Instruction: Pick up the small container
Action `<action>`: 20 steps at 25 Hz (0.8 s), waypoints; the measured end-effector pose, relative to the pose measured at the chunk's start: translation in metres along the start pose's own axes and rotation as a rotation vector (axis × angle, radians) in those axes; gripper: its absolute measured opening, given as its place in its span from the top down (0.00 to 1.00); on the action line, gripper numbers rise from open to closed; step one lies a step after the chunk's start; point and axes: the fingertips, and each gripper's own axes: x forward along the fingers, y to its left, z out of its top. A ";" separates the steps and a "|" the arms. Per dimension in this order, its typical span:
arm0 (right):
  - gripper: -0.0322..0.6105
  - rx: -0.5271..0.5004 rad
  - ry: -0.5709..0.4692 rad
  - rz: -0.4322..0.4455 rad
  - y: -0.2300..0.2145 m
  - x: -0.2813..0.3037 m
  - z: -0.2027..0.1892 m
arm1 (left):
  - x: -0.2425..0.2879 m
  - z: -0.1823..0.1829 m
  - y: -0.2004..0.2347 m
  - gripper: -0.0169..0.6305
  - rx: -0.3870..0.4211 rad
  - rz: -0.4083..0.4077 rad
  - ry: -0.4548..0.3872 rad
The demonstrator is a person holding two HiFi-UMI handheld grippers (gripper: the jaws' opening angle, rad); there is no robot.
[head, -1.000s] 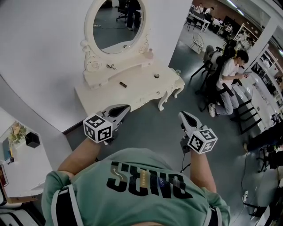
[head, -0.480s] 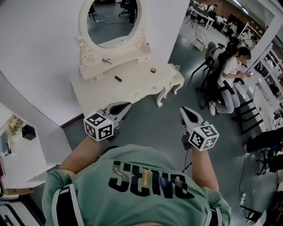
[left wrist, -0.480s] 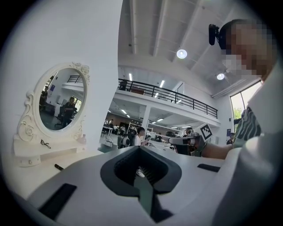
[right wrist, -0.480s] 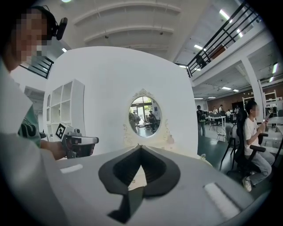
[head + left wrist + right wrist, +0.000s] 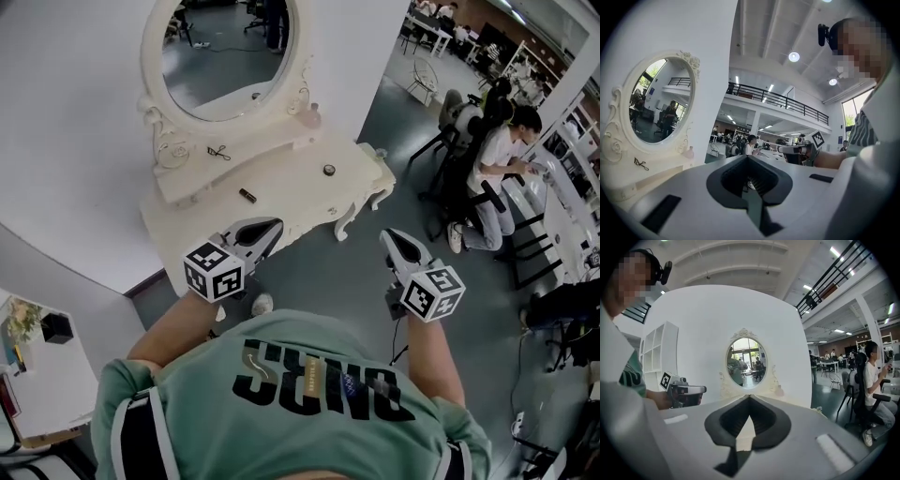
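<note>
Jaws of the left hand-held gripper (image 5: 270, 227) were pressed together on nothing, and the right hand-held gripper (image 5: 390, 241) looked closed and empty too. Both hung over the floor (image 5: 319, 272), short of the cream surface (image 5: 291, 192). The container (image 5: 329, 170), a small round dark thing, stood near the right end of that surface, below the mirror (image 5: 225, 47) and well apart from both. It was too small to see in detail. I judged it light and stiff, maybe smooth, so a gentle grip across its sides, with jaws first spread, seemed best.
</note>
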 end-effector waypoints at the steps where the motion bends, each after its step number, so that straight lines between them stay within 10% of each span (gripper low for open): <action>1: 0.94 0.001 -0.001 0.002 -0.002 0.011 0.003 | 0.006 0.004 0.012 0.98 -0.001 -0.006 0.000; 20: 0.94 0.042 0.032 0.022 -0.071 0.161 0.038 | 0.096 0.018 0.140 0.97 -0.058 -0.063 0.071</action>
